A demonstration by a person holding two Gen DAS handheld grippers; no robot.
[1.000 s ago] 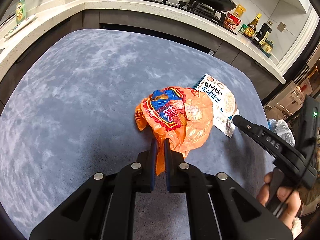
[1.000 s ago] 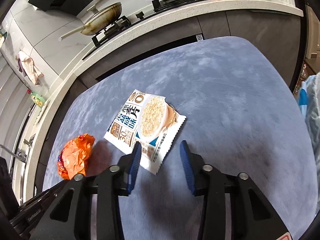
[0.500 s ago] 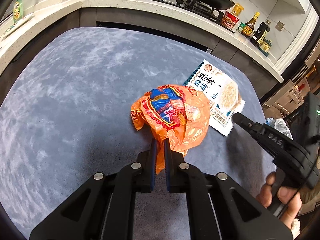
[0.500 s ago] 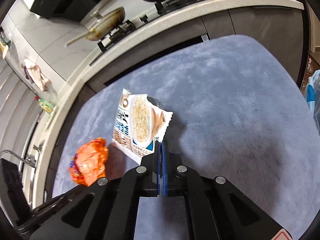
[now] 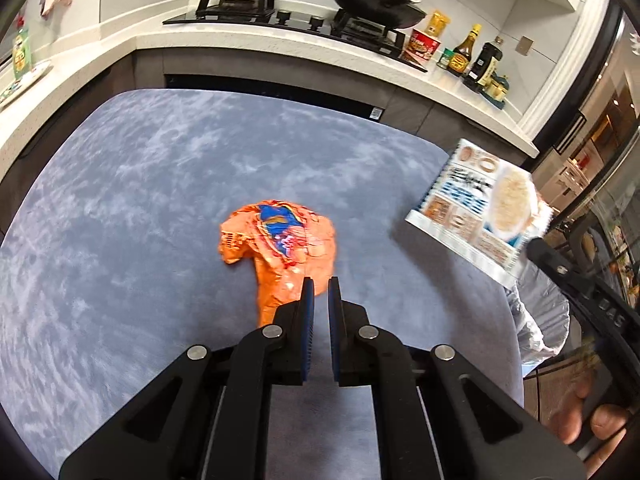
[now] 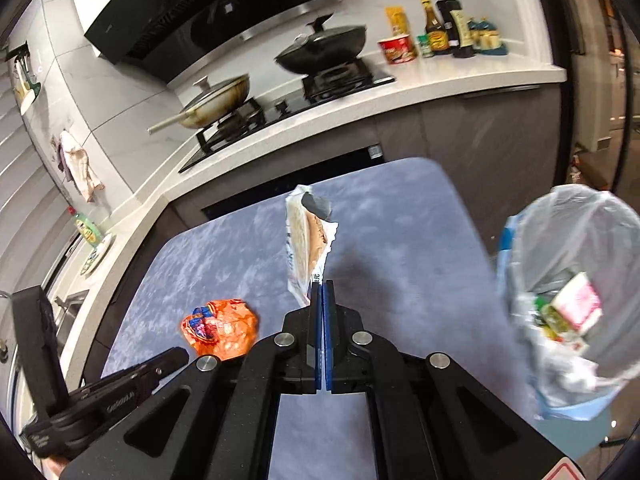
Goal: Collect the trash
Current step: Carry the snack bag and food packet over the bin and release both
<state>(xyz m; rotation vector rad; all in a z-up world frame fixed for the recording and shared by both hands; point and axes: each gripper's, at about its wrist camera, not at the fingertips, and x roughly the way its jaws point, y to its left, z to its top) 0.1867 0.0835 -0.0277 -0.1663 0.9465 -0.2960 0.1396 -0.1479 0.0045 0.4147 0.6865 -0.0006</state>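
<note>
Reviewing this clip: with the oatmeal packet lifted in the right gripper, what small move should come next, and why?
Probably swing the right gripper to its right, over the lined trash bin, before opening. Its fingers are shut on the oatmeal packet, which hangs clear of the blue mat, and the bin sits just off the mat's right edge with trash already inside.
</note>
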